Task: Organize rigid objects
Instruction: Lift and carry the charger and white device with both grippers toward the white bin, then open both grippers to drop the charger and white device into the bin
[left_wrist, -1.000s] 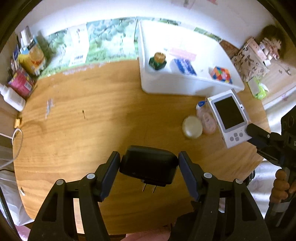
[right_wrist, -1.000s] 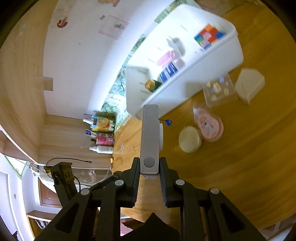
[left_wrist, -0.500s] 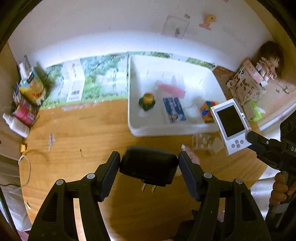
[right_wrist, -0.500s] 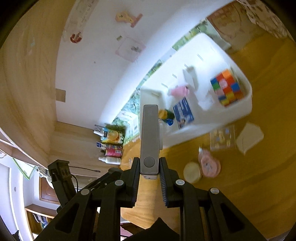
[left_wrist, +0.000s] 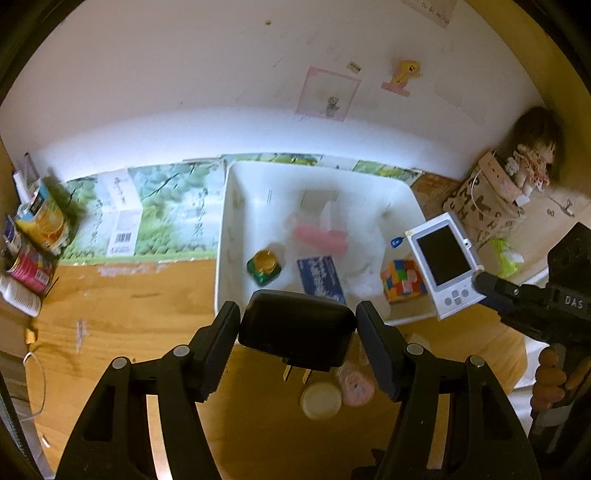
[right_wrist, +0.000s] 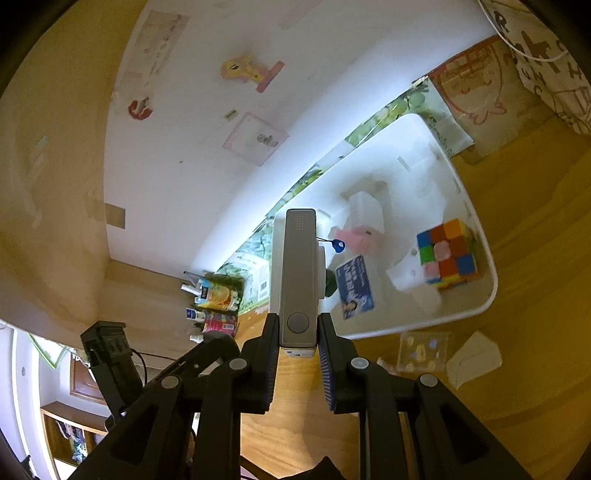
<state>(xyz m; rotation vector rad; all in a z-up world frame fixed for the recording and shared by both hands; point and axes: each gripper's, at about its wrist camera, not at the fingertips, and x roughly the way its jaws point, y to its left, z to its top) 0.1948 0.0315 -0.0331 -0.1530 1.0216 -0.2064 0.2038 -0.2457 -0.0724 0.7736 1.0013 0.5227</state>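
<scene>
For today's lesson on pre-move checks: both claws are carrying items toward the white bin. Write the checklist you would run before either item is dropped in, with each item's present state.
1. Left claw grips the black plug adapter on both sides: ok.
2. Right claw clamps the white handheld device firmly: ok.
3. Adapter is over the white bin: not ok; it appears level with the near rim.
4. Free floor space in the bin among the puzzle cube, blue booklet and green jar: ok, at the back left.
5. The two claws are apart from each other: ok.
6. Device's blue tag hangs clear of snags: cannot tell.
</scene>
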